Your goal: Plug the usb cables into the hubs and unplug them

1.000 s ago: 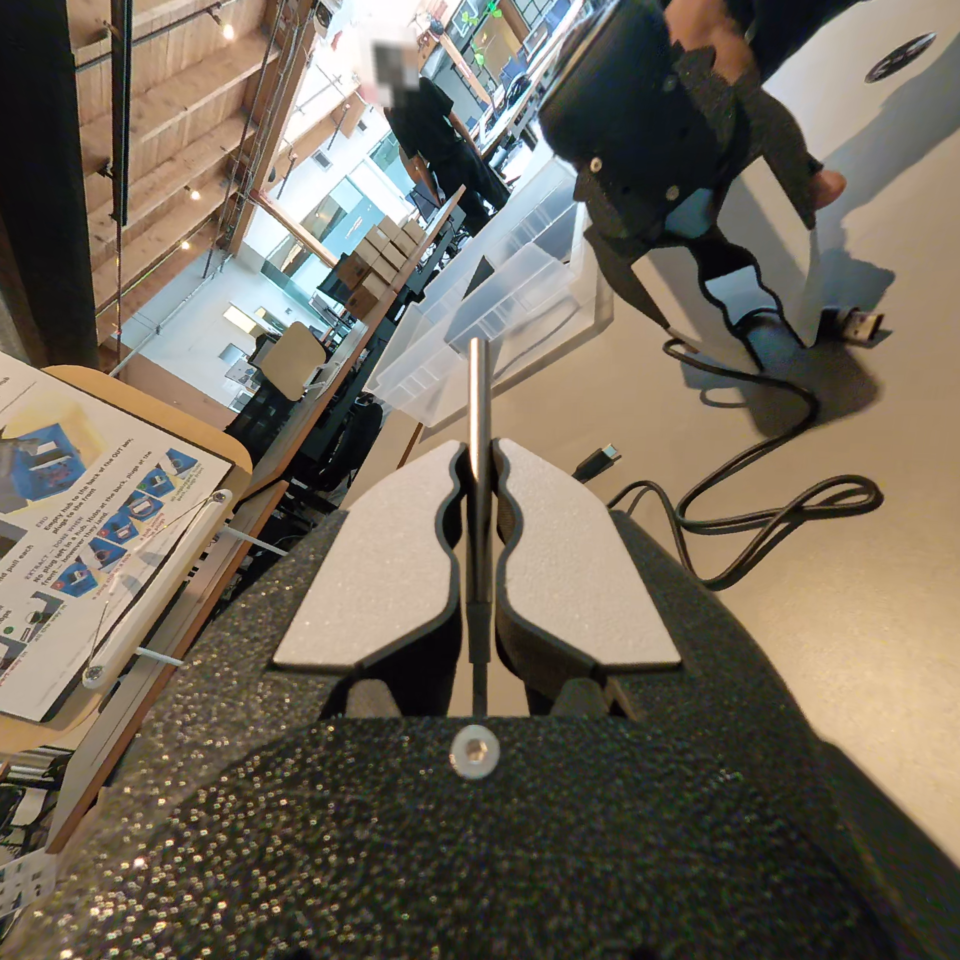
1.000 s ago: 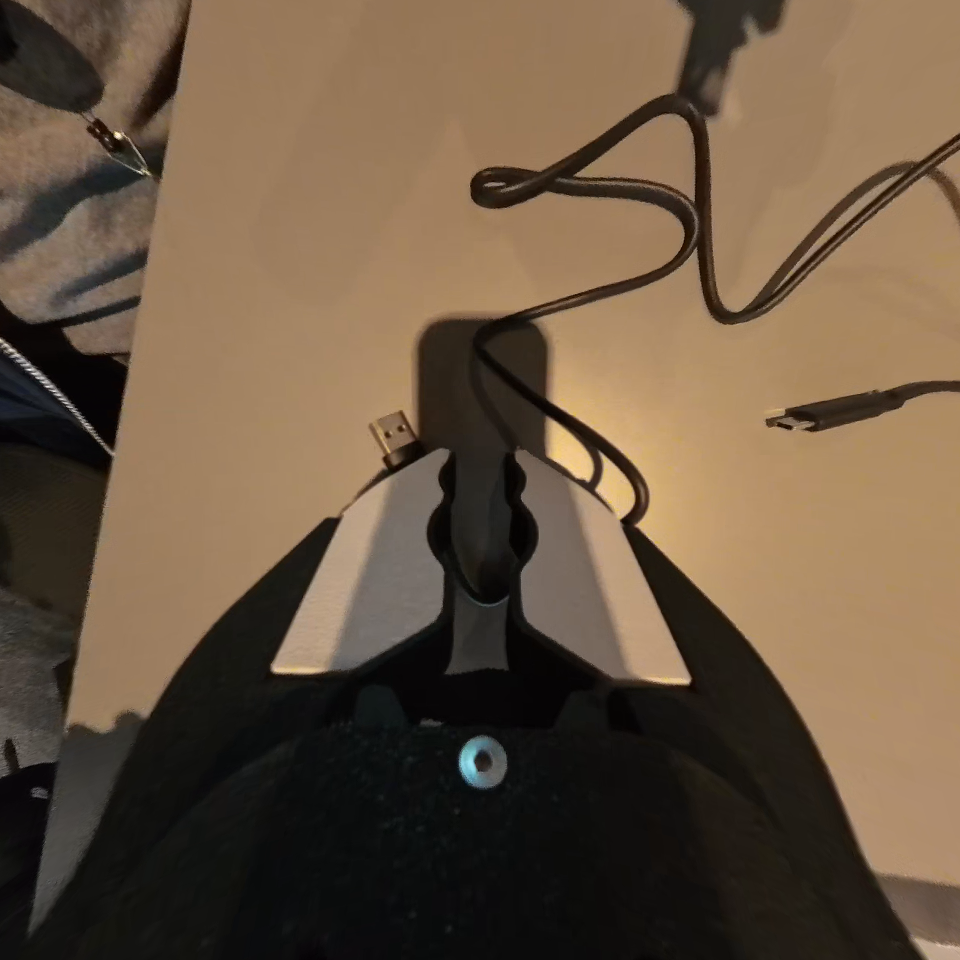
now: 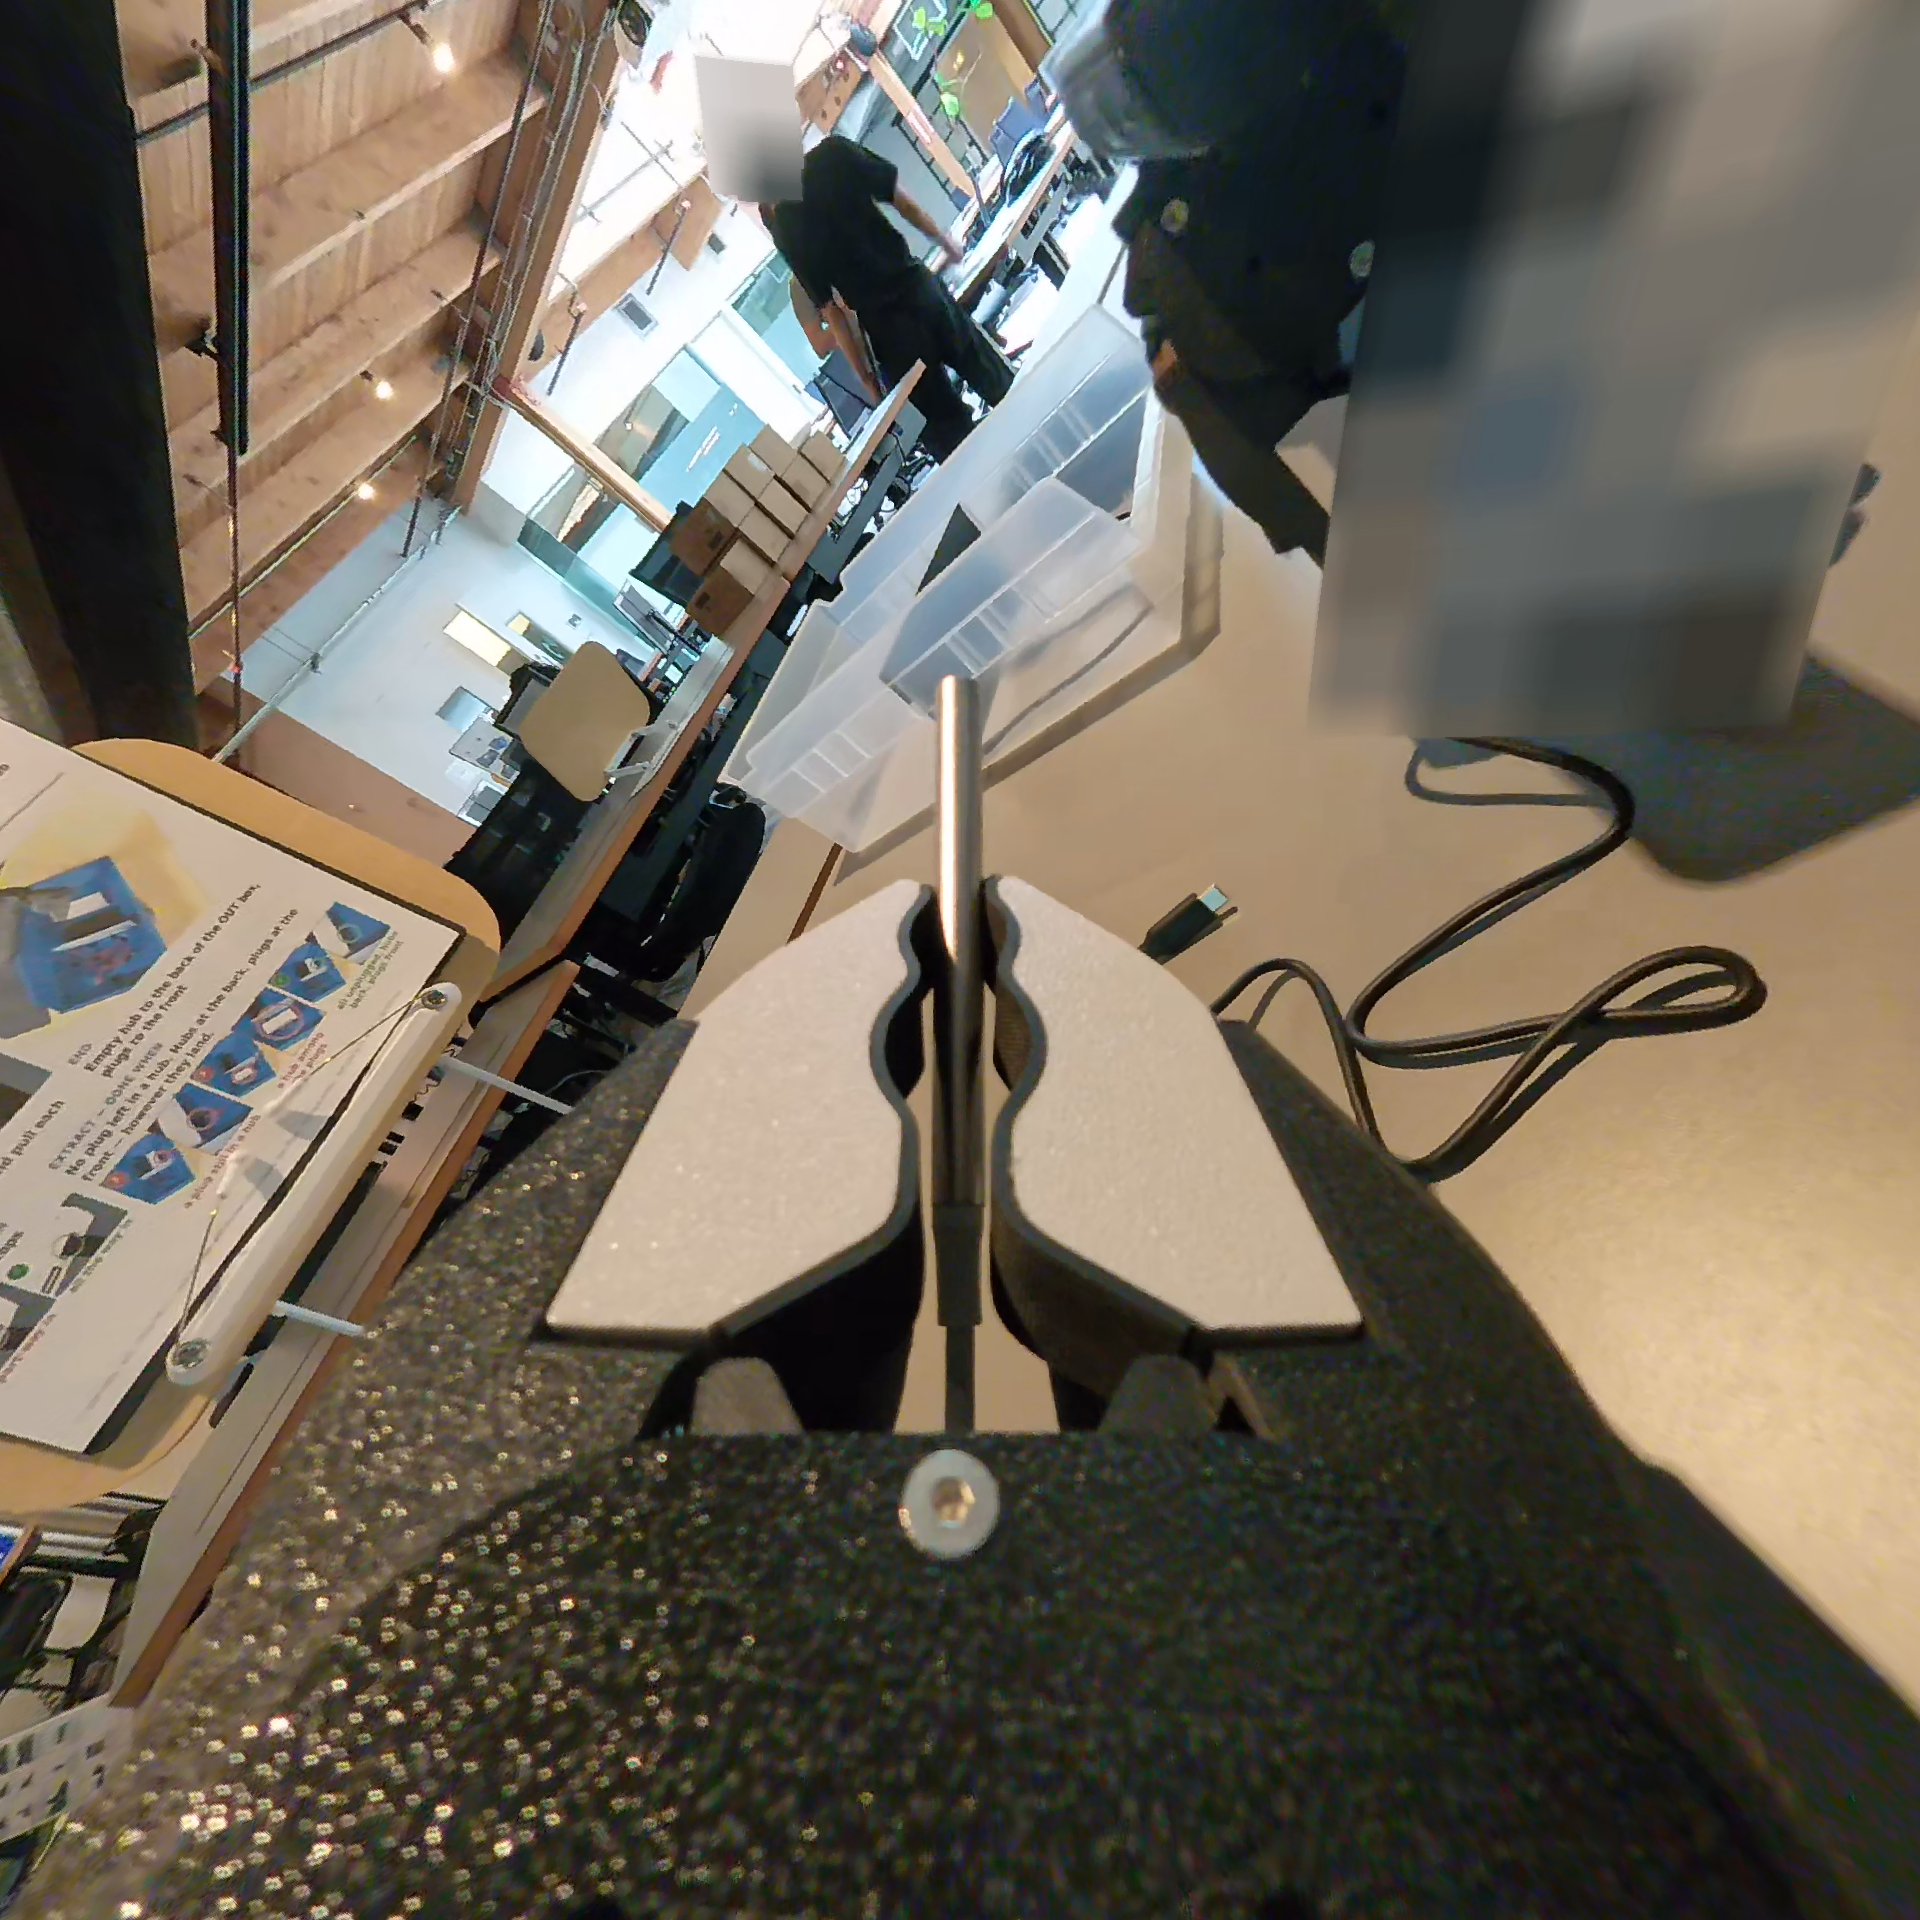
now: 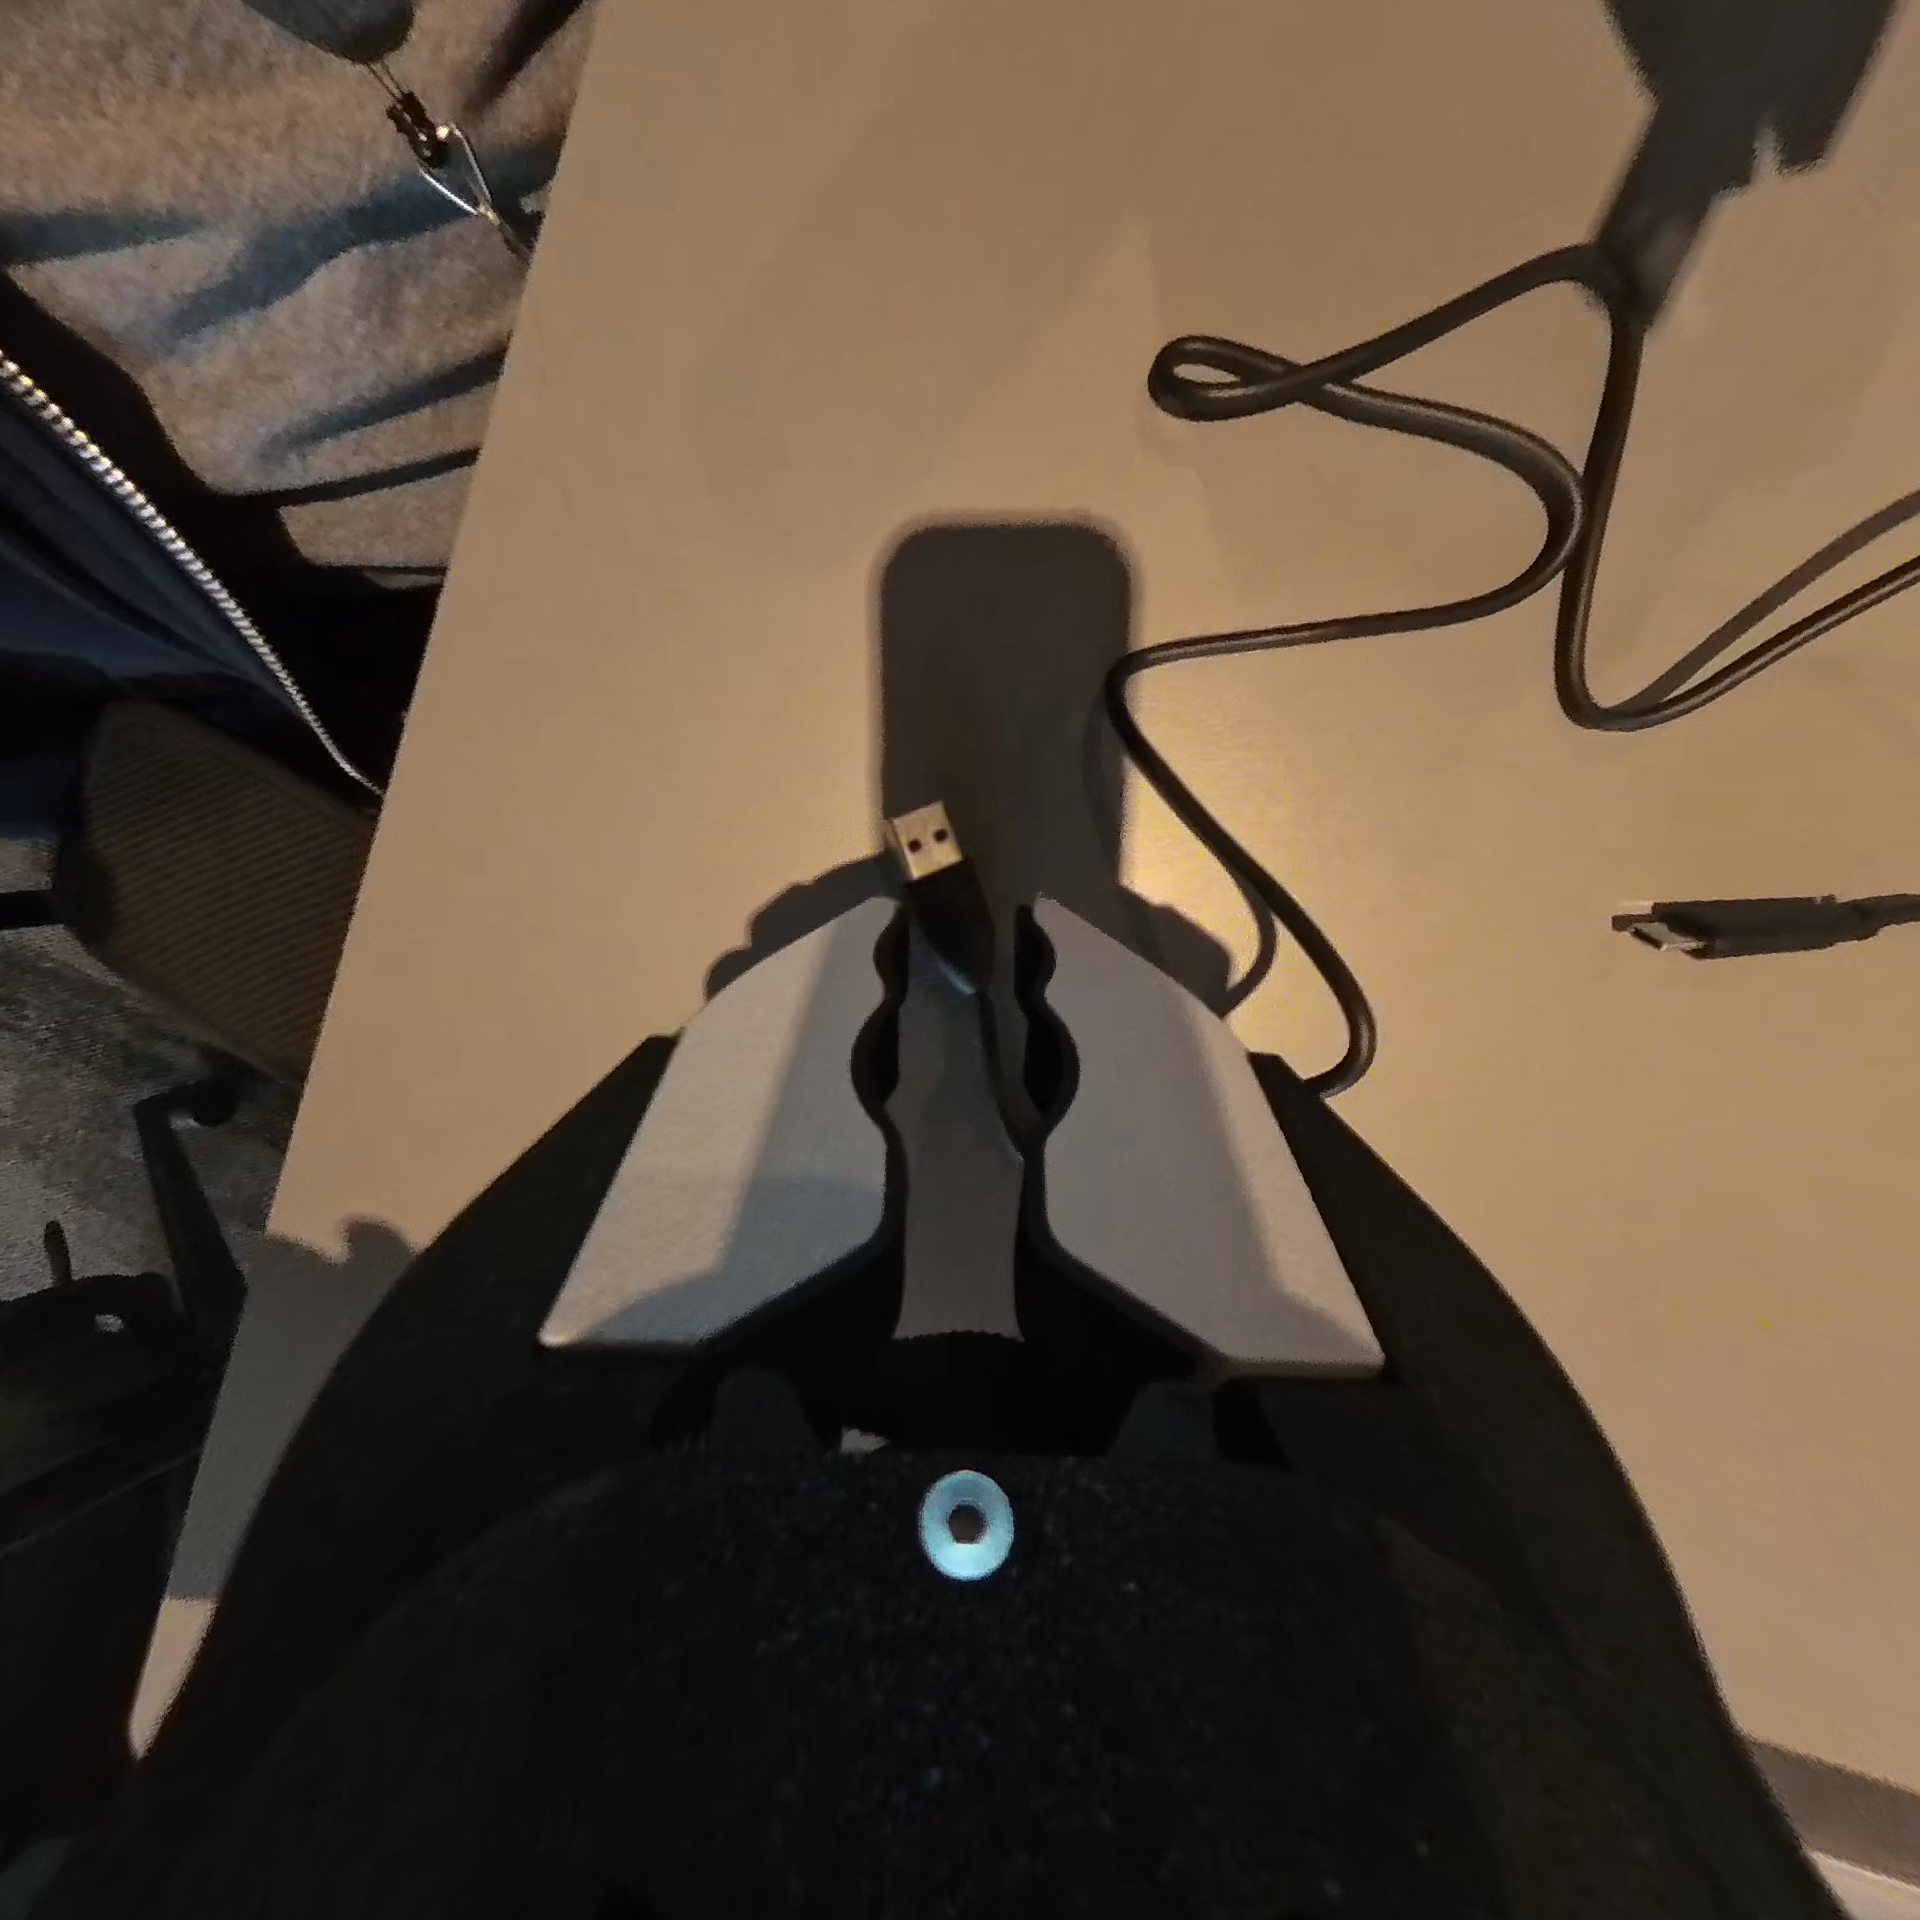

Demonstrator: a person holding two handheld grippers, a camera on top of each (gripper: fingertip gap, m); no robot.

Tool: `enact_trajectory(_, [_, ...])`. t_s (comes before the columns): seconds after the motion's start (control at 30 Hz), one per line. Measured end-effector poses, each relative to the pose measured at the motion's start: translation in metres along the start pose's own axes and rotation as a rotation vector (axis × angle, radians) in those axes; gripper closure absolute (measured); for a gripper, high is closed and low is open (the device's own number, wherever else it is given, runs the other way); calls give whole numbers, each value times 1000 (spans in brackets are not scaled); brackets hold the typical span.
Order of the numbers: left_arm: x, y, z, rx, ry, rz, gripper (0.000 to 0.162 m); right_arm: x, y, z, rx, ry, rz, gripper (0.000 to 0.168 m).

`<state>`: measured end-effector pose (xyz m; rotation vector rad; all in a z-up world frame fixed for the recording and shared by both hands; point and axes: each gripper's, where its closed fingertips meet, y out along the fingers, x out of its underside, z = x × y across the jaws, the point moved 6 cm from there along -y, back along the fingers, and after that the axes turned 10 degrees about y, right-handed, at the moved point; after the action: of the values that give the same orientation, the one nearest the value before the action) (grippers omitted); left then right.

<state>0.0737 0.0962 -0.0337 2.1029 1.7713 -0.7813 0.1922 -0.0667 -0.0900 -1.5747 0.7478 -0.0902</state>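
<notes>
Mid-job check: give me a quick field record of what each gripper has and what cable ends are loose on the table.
left gripper: shut on thin grey hub, held edge-on, its cord running back between the fingers
right gripper: fingers around USB-A plug; grip not certain
loose end: small plug lying on table, unconnected
slack: black cable looped on the table
hub ports: not visible

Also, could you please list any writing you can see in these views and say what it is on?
Instruction sheet on the wooden board, left wrist view: printed text beside blue pictures; I will not copy its wording.
Cardboard boxes far off: labels too small to read.
Hub and USB plug: no writing shows.
</notes>
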Motion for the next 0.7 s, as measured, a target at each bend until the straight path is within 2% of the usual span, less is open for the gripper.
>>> enact_trajectory(0.43, [0,-3,-3,-11,5,0,155,2,10,6,-90,24,-90,151])
enact_trajectory(0.7, [-2,-2,-2,-9,10,4,155,5,11,-2,3,36,-70,153])
